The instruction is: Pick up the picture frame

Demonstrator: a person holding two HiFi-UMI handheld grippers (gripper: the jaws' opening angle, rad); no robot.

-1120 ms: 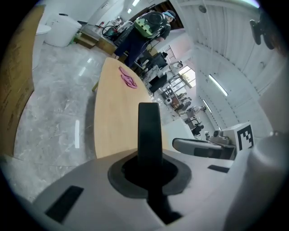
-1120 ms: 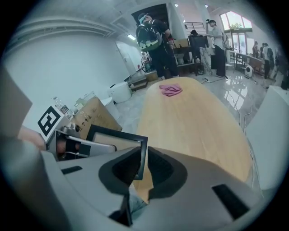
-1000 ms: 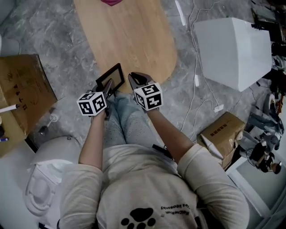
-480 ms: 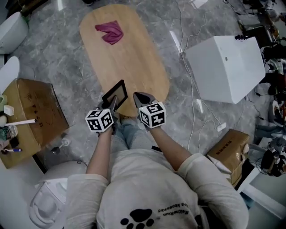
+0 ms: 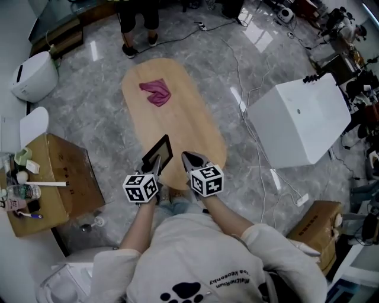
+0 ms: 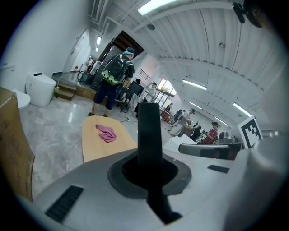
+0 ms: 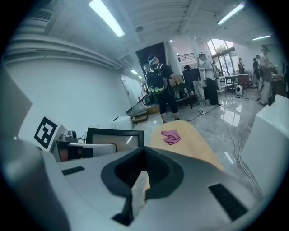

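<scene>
The picture frame (image 5: 159,154), black-rimmed with a pale glass face, hangs in the air over the near end of the wooden table (image 5: 177,112). My left gripper (image 5: 152,170) is shut on its lower edge. In the left gripper view the frame (image 6: 149,128) stands edge-on as a dark bar between the pads. My right gripper (image 5: 190,160) is beside it on the right, shut and holding nothing. In the right gripper view the closed jaws of my right gripper (image 7: 143,173) are bare, and the frame (image 7: 115,136) shows to their left.
A pink cloth (image 5: 156,93) lies on the far half of the table. A white box (image 5: 296,124) stands on the right, with cables across the floor. Cardboard boxes sit at the left (image 5: 53,171) and lower right (image 5: 314,228). A person (image 5: 139,18) stands beyond the table.
Both grippers have risen together and the frame has gone up with the left one. The view has pulled back, so the whole table and the far floor now show.
</scene>
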